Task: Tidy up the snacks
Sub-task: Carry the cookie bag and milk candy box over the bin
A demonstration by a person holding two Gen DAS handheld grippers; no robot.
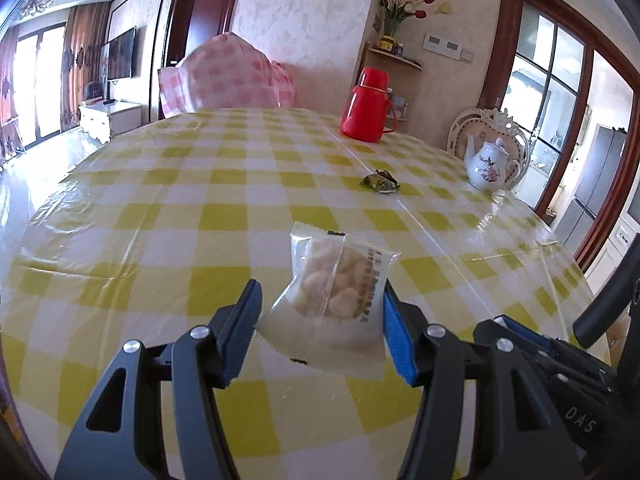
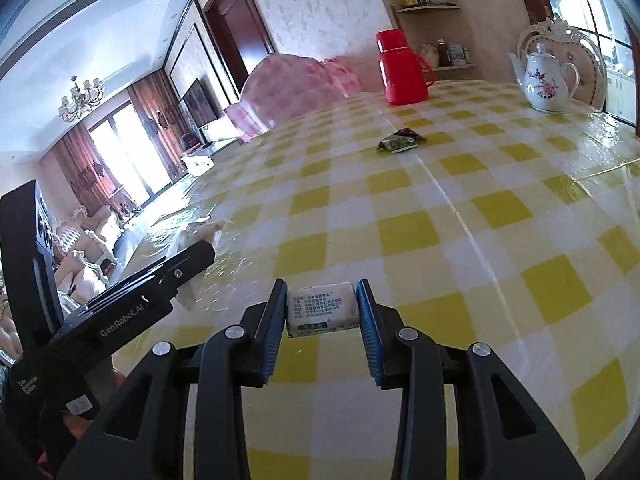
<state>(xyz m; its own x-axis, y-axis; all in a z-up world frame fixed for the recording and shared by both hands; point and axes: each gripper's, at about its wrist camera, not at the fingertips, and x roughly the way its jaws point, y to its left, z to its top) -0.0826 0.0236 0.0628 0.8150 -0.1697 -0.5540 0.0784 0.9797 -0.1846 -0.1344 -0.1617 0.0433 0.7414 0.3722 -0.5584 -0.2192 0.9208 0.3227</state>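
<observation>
Holding two snacks up | left gripper (image 1: 320, 312) jaws pinch clear cracker pack (image 1: 334, 294) | right gripper (image 2: 322, 312) jaws squeeze small white bar (image 2: 322, 308) | green candy (image 1: 379, 182) waits far on tabletop (image 1: 200, 200) | sorting spot not seen; probably early

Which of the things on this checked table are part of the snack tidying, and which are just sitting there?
Part of the job:
clear cracker packet, between the left gripper fingers
small white snack bar, held by the right gripper
green wrapped snack, loose on the tablecloth

Just sitting there:
red thermos
floral teapot
</observation>
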